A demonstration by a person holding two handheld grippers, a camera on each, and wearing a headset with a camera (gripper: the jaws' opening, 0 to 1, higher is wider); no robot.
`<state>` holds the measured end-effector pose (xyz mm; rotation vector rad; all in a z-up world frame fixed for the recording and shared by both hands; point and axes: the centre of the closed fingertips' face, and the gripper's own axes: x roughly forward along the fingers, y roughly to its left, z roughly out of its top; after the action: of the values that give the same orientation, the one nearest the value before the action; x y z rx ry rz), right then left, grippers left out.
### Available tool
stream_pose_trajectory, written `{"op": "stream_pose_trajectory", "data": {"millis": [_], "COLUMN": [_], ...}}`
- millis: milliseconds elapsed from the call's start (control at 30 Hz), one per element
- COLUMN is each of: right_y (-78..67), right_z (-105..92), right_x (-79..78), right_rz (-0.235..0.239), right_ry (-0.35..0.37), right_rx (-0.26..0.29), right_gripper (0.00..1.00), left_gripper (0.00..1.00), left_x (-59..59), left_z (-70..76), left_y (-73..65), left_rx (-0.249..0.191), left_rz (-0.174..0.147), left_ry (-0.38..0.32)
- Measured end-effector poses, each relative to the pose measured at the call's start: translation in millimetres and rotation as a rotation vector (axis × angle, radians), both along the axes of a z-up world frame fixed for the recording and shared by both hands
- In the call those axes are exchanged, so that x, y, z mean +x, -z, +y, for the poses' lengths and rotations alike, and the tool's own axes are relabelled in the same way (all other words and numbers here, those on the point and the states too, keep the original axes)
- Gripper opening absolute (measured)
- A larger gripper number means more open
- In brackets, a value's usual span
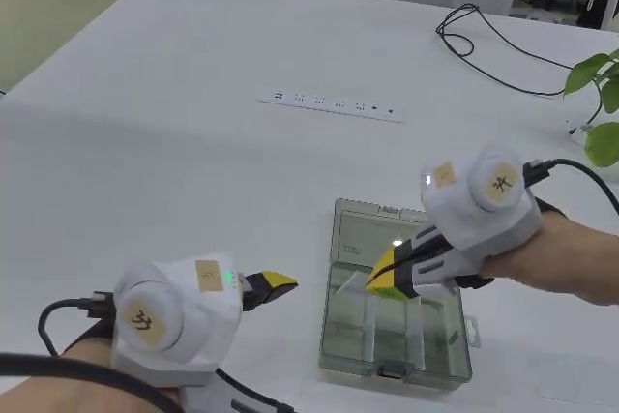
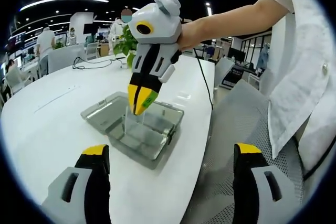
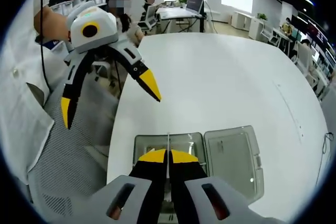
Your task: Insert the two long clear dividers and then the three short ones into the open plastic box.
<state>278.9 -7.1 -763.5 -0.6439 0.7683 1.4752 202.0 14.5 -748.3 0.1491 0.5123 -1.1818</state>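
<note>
The clear plastic box [image 1: 334,338] lies open on the white table, its lid [image 1: 368,229] flat behind it. My right gripper [image 1: 382,282] hangs over the box's left part, shut on a thin clear divider [image 1: 350,287] that points down into it. Seen from the right gripper view, the divider [image 3: 168,141] stands edge-on between the shut fingers [image 3: 153,157], above the box [image 3: 137,148]. Upright clear dividers [image 1: 418,331] stand in the tray. My left gripper [image 1: 276,285] rests open to the left of the box, nothing between its fingers [image 2: 94,151]; its own view shows the right gripper [image 2: 140,102] over the box [image 2: 131,148].
A socket strip [image 1: 334,103] is set into the table farther back. A black cable [image 1: 484,45] loops at the far right beside a green plant [image 1: 600,103]. The table's near edge and a mesh chair [image 2: 231,119] lie close behind the box.
</note>
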Motion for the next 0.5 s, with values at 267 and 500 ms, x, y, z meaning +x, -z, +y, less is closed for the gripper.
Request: {"op": "stream_pose_trajectory", "data": {"millis": [267,500], "right_y": [9.5,22.1], "right_z": [10.8,12.3], "right_x": [-5.8,-4.9], "right_rz": [-0.055,-0.060], "right_ry": [-0.050,-0.045], "right_rx": [-0.019,-0.040], "right_gripper": [0.02,0.02], "left_gripper": [1.00,1.00], "left_x": [-2.6,-3.5], "left_z": [-1.6,-4.3], "left_y": [1.2,0.3], "left_rx": [-0.003,-0.010], "left_rz": [0.006,0.008], "left_ry": [0.007,0.008]}}
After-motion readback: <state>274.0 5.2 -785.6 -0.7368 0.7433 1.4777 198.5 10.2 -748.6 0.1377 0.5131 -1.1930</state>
